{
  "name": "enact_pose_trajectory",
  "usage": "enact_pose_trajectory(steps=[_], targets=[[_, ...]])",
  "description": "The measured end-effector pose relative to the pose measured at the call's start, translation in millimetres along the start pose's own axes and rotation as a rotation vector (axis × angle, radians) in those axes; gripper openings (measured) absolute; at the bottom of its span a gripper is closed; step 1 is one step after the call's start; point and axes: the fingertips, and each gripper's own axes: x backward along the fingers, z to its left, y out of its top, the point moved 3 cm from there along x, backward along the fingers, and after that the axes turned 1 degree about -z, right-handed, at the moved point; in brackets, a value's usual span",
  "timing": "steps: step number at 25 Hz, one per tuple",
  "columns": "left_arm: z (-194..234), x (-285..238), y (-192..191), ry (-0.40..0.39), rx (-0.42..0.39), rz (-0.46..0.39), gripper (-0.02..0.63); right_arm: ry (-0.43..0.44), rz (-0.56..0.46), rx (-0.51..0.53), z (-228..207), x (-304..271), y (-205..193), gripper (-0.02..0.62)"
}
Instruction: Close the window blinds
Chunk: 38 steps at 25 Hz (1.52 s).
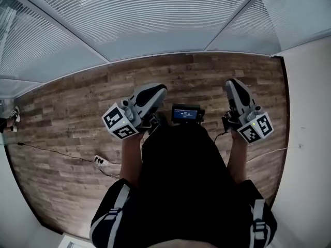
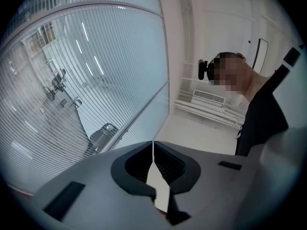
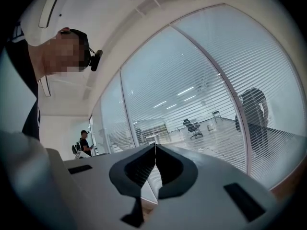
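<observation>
"Where are the blinds?"

"The blinds [image 1: 155, 9] hang over the big glass wall, right in front of the person. They go across all the panes."

"Can you see through them?"

"Yes. In the right gripper view the thin slats have gaps. A chair [image 3: 192, 126] shows in the room behind the glass."

"What about the left gripper?"

"The left gripper [image 1: 158, 90] is held over the wooden floor [image 1: 67, 112]. Its tip aims at the blinds and tips up a little. Its two jaws are pressed together, and it holds nothing."

"And the right gripper?"

"The right gripper [image 1: 232, 82] is off to the side, well apart from the left one. It aims at the blinds too. Its jaws are pressed together as well, and it holds nothing."

"Do they touch the blinds?"

"No. Both are apart from the blinds, with a strip of floor in between."

"What else is there?"

"A small screen [image 1: 186, 113] glows between the two grippers, close to the person's body. A thin cable [image 1: 51, 151] lies on the floor at the left. Far away in the right gripper view, another person [image 3: 85, 142] stands by the glass."
</observation>
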Motion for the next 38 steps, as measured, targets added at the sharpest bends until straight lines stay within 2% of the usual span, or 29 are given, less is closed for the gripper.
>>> enact_pose_trajectory(steps=[9, 20, 27, 31, 38], targets=[[4.0, 1.3, -4.8, -0.014, 0.013, -0.016, 0.005, -0.041, 0.012, 0.001, -3.3, 3.6, -5.1, 0.009], [1.2, 8.0, -7.7, -0.031, 0.027, 0.005, 0.005, -0.086, 0.053, 0.040, 6.7, 11.4, -24.5, 0.009], [8.7, -22.9, -19.7, 0.028, 0.016, 0.026, 0.005, -0.050, 0.071, 0.050, -31.9, 10.2, -20.6, 0.009], [24.7, -72.7, -23.7, 0.021, -0.013, 0.056, 0.005, -0.034, 0.037, 0.065, -77.8, 3.5, -6.0, 0.009], [43.2, -142.2, -52.5, 0.009, -0.006, 0.093, 0.005, -0.058, 0.022, 0.085, -151.5, 20.6, 2.9, 0.009]])
